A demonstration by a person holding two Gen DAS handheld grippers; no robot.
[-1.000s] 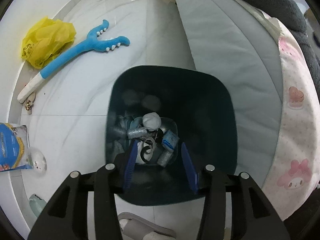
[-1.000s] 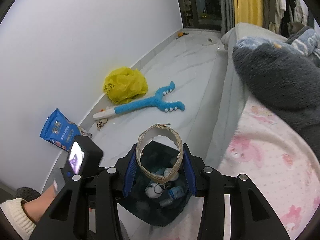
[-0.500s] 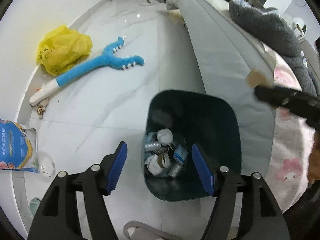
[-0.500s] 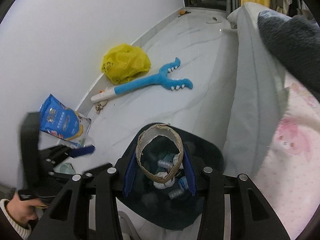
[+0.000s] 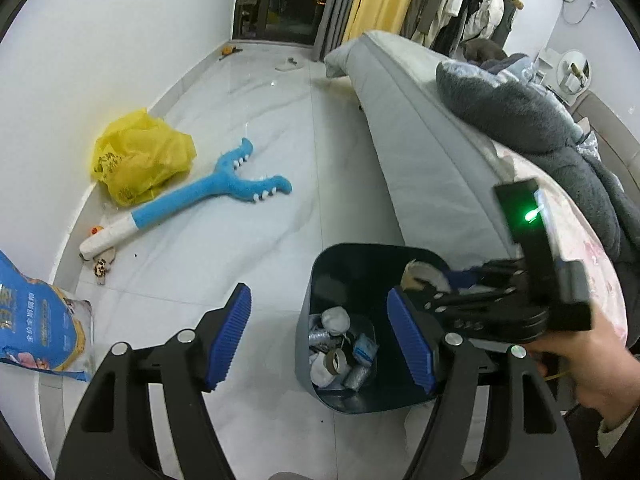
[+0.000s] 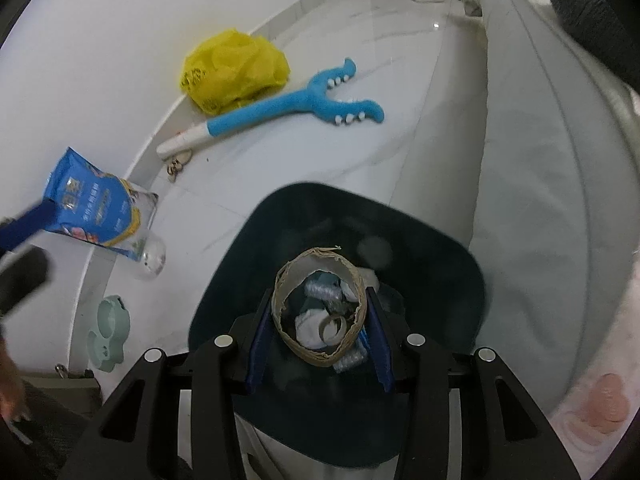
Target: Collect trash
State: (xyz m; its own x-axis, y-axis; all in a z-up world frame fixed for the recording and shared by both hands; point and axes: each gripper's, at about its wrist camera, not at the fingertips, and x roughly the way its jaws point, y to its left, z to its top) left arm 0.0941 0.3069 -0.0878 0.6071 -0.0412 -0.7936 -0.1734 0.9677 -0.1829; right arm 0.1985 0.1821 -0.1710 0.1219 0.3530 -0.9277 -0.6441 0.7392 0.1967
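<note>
White tiled floor (image 6: 400,60), dark bin (image 6: 440,248): right gripper (image 6: 320,320) clasps a light, crushable cardboard ring (image 6: 320,354) across its rim; left gripper (image 5: 320,340), jaws just widened, empty.

Home bedroom: bed (image 5: 420,152) with grey blanket (image 5: 520,120) at right, hanging clothes (image 5: 460,0) and yellow curtain (image 5: 372,0) along top, white tiled floor (image 5: 280,120).
</note>
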